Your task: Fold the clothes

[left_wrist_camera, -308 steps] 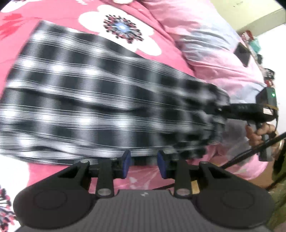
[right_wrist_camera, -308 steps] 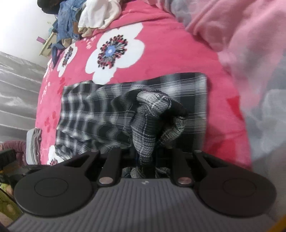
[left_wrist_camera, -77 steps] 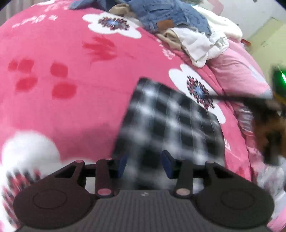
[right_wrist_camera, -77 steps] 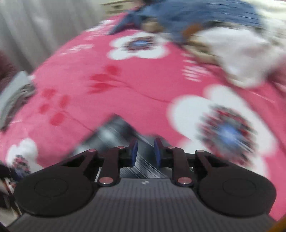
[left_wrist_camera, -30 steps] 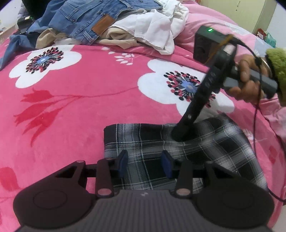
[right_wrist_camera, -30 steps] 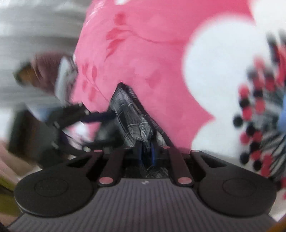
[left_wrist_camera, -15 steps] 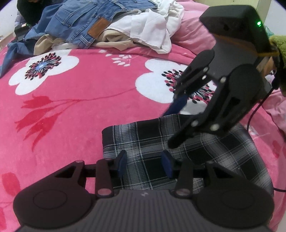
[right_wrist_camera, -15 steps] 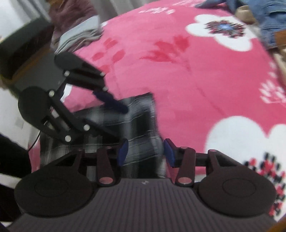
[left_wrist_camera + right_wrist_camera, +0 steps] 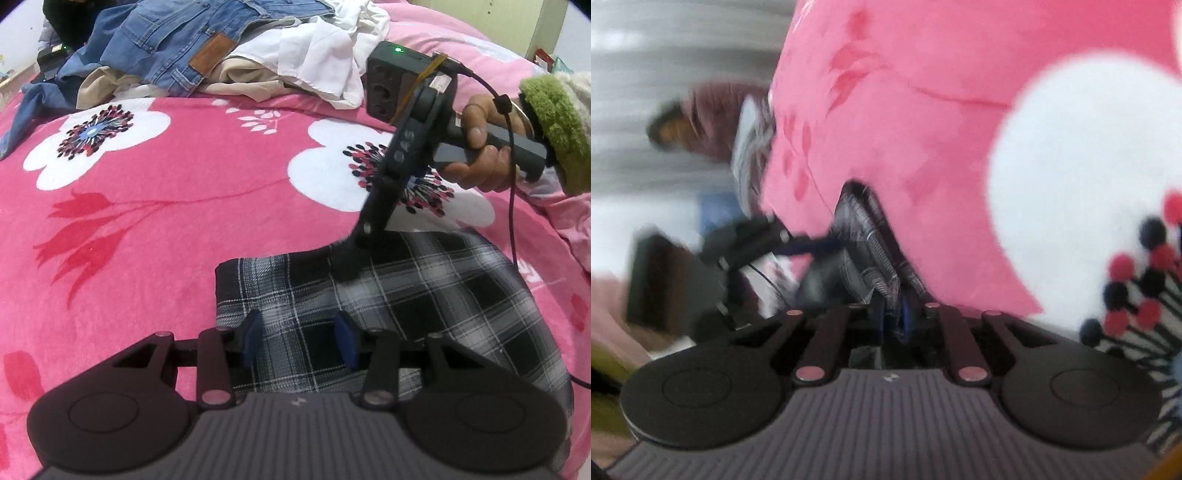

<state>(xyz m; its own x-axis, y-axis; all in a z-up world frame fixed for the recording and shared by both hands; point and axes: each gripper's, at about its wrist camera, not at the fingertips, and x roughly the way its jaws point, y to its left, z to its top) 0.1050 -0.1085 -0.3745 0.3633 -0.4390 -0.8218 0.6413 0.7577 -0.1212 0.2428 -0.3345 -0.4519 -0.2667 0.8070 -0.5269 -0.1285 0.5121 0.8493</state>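
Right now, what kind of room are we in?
Likely a bedroom: a pink floral blanket covers a bed, jeans top a pile of unfolded laundry, and a plaid garment lies folded.

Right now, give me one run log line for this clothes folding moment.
task: fold clothes | item: plaid garment folded on pink blanket | left gripper: jaws open over near edge | right gripper: jaws closing on far edge
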